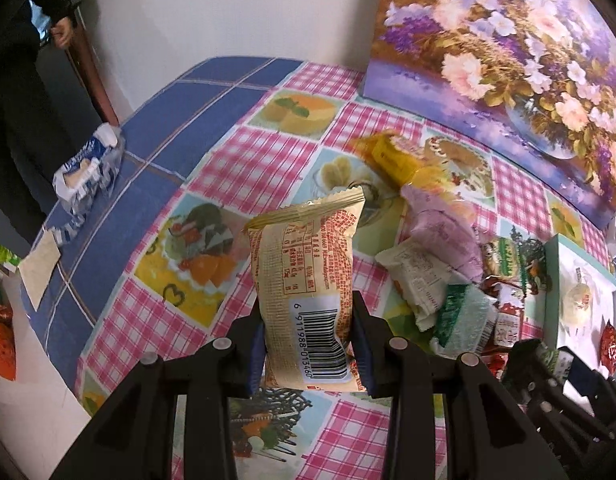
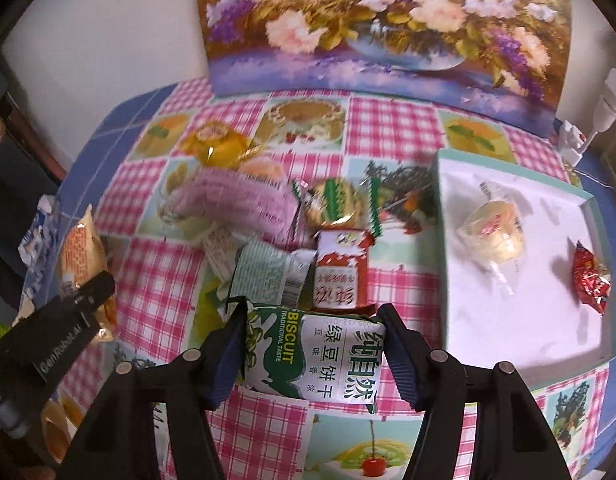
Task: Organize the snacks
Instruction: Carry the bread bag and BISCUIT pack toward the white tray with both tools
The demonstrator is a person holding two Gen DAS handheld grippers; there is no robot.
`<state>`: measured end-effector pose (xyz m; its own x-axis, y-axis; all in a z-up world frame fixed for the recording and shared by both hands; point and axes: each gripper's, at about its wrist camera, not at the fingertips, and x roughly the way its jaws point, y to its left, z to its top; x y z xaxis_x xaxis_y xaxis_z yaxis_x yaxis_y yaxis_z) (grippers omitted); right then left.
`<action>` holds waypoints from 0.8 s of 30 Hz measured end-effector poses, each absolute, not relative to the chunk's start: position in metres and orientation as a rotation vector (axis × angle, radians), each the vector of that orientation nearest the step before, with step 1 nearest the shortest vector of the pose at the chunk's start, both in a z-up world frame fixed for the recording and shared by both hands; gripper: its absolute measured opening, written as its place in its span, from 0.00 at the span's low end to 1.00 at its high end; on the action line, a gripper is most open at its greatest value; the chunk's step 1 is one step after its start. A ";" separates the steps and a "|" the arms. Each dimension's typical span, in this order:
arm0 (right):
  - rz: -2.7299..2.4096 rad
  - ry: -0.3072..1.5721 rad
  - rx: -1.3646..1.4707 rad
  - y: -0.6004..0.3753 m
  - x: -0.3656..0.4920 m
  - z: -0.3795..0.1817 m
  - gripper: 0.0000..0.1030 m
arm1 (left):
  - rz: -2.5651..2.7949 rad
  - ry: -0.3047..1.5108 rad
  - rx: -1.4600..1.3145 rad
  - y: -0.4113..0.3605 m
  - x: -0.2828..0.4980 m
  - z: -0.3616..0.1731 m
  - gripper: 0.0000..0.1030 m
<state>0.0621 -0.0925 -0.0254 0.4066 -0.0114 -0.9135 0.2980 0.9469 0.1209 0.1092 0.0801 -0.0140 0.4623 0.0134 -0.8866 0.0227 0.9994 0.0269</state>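
My left gripper (image 1: 308,348) is shut on a yellow snack packet (image 1: 308,272) with a barcode and holds it upright above the tablecloth; it also shows in the right wrist view (image 2: 83,264). My right gripper (image 2: 312,356) is shut on a green-and-white biscuit packet (image 2: 312,356) near the table's front. A pile of snacks (image 2: 275,232) lies in the middle: a pink packet (image 2: 235,200), a red-and-white packet (image 2: 340,272), a yellow jelly cup (image 2: 219,144). A white tray (image 2: 548,320) on the right holds a pale round cake (image 2: 492,232) and a red candy (image 2: 590,280).
A flower painting (image 2: 388,28) leans against the wall at the back. A blue-and-white wrapper (image 1: 87,164) lies on the blue cloth at the left. A person in dark clothes (image 1: 11,80) stands at the far left. White objects (image 2: 604,96) sit at the back right.
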 end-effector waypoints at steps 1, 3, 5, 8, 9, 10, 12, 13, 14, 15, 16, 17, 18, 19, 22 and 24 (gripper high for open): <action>-0.203 1.130 0.289 -0.097 0.058 -0.020 0.65 | -0.011 1.082 0.040 0.077 0.108 -0.011 0.38; -0.212 1.113 0.305 -0.105 0.057 -0.014 0.65 | -0.018 1.067 0.049 0.071 0.105 -0.006 0.38; -0.224 1.099 0.317 -0.111 0.055 -0.009 0.65 | -0.024 1.051 0.060 0.064 0.102 -0.001 0.38; -0.258 1.073 0.341 -0.127 0.051 -0.001 0.65 | -0.034 1.029 0.080 0.052 0.097 0.007 0.38; -0.266 1.066 0.351 -0.132 0.049 0.002 0.65 | -0.043 1.022 0.085 0.047 0.096 0.009 0.38; -0.276 1.059 0.362 -0.138 0.048 0.005 0.65 | -0.049 1.017 0.089 0.043 0.094 0.011 0.38; -0.299 1.043 0.379 -0.149 0.045 0.010 0.65 | -0.066 1.005 0.099 0.032 0.091 0.015 0.38; -0.315 1.032 0.388 -0.156 0.042 0.013 0.65 | -0.078 1.000 0.102 0.026 0.090 0.017 0.38; -0.332 1.022 0.398 -0.164 0.040 0.016 0.65 | -0.088 0.998 0.104 0.022 0.089 0.018 0.38; -0.347 1.013 0.407 -0.170 0.038 0.019 0.65 | -0.100 0.994 0.109 0.016 0.087 0.019 0.38; -0.358 1.006 0.416 -0.175 0.036 0.021 0.65 | -0.110 0.989 0.117 0.010 0.085 0.020 0.38; -0.373 0.996 0.429 -0.183 0.033 0.024 0.65 | -0.117 0.985 0.124 0.005 0.083 0.021 0.38; -0.383 0.989 0.438 -0.189 0.031 0.025 0.65 | -0.128 0.982 0.133 -0.002 0.081 0.022 0.38; -0.394 0.983 0.448 -0.195 0.029 0.027 0.65 | -0.139 0.980 0.138 -0.007 0.079 0.022 0.38; -0.426 0.967 0.485 -0.214 0.021 0.030 0.65 | -0.179 0.976 0.151 -0.027 0.074 0.024 0.38; -0.448 0.958 0.511 -0.226 0.016 0.031 0.65 | -0.201 0.969 0.172 -0.040 0.070 0.025 0.38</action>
<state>0.0157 -0.2264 0.0311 0.5020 -0.1341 -0.8544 0.5702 0.7942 0.2103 0.0697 -0.0399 0.0247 0.5500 -0.0924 -0.8301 0.2456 0.9678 0.0549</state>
